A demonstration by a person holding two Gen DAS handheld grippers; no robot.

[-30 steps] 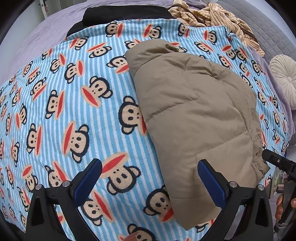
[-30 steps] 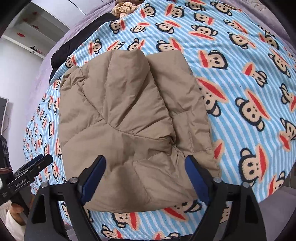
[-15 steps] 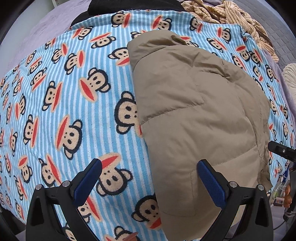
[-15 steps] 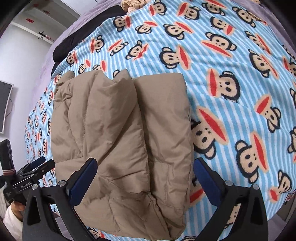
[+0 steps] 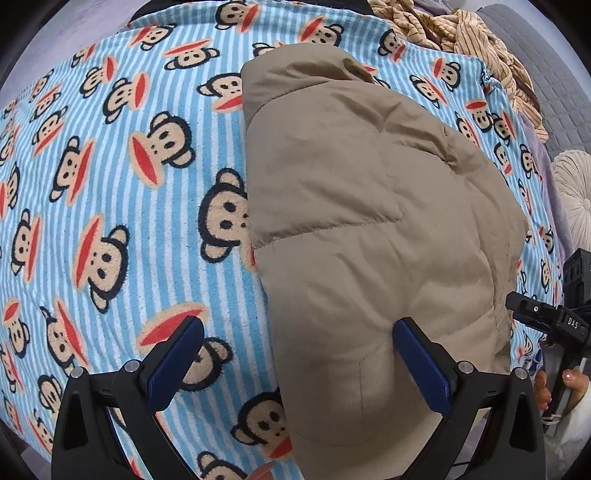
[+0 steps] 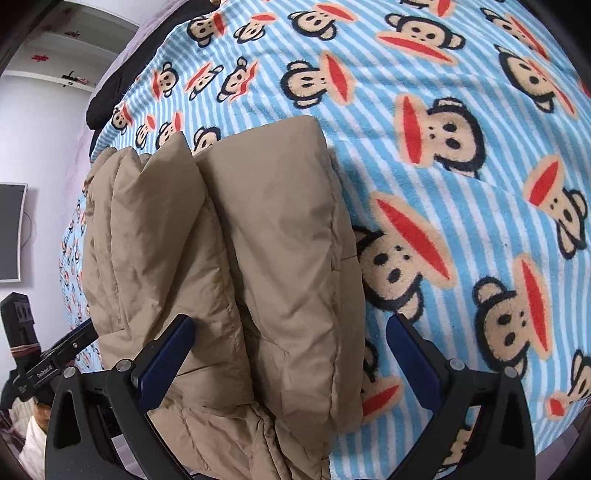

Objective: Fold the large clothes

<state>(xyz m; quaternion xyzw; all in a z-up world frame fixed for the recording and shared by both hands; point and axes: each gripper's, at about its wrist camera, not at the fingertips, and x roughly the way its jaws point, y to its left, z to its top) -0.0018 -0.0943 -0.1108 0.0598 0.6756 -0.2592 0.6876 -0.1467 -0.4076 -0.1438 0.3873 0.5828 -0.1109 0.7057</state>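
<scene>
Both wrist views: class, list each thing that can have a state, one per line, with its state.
Tan puffer jacket: folded into layers, lying on the blanket, not gripped.
Monkey-print blanket: spread flat under the jacket.
Left gripper: open, jaws straddling the jacket's near edge.
Right gripper: open, jaws either side of the folded jacket.
Striped garment: crumpled, unfolded.

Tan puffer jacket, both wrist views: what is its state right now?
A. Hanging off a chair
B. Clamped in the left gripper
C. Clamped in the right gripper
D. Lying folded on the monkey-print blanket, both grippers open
D: the tan puffer jacket lies folded on the monkey-print blanket, with the left gripper and right gripper both open around its near end.
</scene>
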